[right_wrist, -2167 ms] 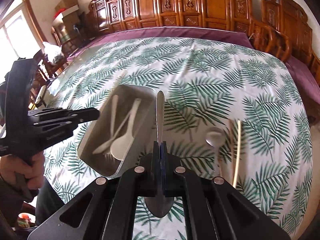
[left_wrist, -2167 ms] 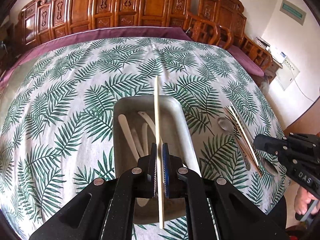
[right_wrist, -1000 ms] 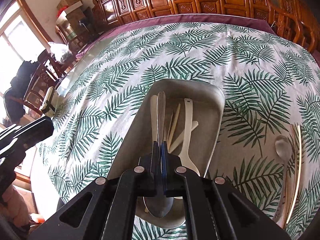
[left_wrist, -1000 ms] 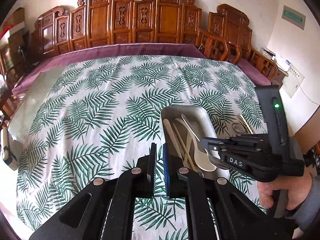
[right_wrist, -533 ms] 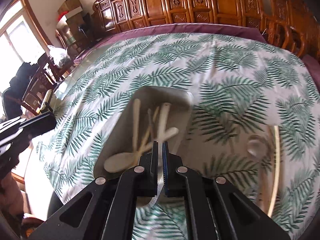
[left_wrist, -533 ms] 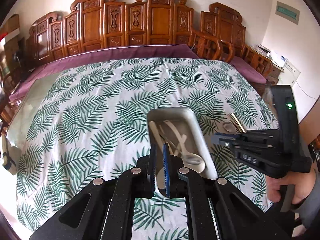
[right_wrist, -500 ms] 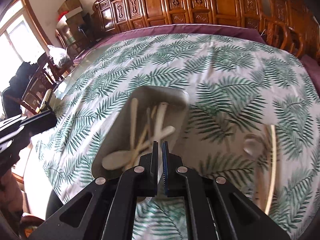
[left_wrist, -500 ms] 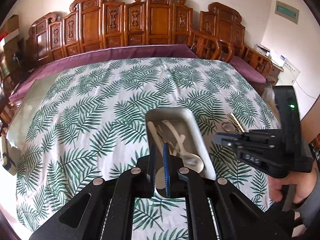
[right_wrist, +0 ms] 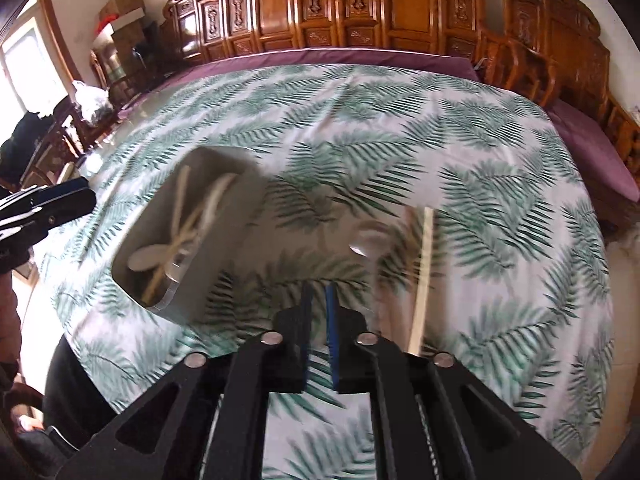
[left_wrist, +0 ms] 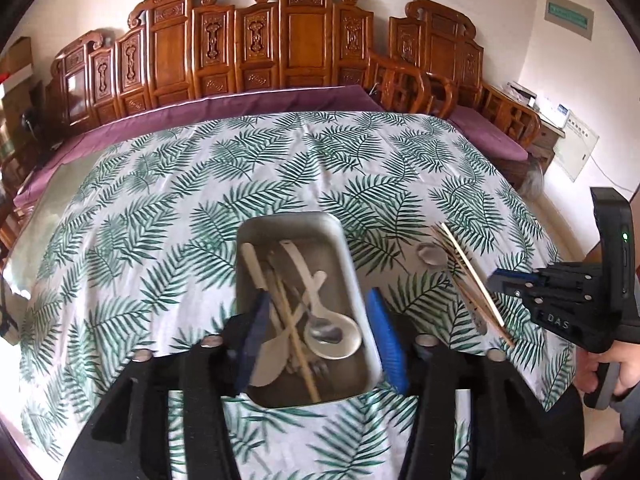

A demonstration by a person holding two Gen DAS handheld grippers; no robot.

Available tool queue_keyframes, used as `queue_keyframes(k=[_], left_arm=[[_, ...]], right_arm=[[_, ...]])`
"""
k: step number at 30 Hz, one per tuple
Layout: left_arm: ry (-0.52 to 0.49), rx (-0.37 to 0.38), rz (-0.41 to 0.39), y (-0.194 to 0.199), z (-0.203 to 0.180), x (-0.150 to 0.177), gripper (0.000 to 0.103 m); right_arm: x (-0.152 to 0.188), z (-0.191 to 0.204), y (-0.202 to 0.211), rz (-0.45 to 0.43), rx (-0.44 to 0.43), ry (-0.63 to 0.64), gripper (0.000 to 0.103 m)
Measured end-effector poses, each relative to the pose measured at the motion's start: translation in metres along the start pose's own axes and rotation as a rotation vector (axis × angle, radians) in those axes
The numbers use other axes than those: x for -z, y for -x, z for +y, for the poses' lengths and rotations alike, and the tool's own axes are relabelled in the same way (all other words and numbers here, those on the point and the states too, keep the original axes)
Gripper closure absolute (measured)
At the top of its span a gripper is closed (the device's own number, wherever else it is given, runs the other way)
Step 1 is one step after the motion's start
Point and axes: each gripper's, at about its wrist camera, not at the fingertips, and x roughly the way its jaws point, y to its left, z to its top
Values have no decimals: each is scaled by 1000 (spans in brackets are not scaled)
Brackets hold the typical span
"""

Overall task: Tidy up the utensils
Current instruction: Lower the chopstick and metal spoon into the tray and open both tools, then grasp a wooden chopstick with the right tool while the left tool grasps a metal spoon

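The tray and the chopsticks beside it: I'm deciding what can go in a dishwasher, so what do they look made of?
The tray looks like brushed metal, probably stainless steel: grey, dull sheen, rolled rim. The chopsticks on the cloth look like bamboo or pale wood: matte, tan, no gloss. A coating can't be ruled out.

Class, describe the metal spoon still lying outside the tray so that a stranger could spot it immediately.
Start at the grey metal tray in the middle of the palm-leaf tablecloth. Look just to its right in the left wrist view, where a few utensils lie on the cloth. The metal spoon is the shiny one with a rounded bowl; its neighbours are straight, pale wooden chopsticks.
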Motion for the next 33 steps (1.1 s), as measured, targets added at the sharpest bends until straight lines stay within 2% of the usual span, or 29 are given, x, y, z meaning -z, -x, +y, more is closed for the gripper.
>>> queue_keyframes(k=[3, 13, 22, 30, 33], left_arm=[[11, 3, 5, -10, -16, 1, 43], [30, 12, 43, -42, -58, 7, 35], [78, -9, 78, -69, -80, 12, 34], [84, -19, 117, -93, -96, 14, 34], [84, -20, 138, -103, -100, 15, 34]], right_arm=[[7, -21, 0, 17, 19, 3, 91], [17, -63, -31, 115, 42, 49, 90], [3, -77, -69, 178, 1, 62, 90], [-7, -81, -89, 223, 35, 68, 91], [-8, -85, -90, 232, 40, 68, 96]])
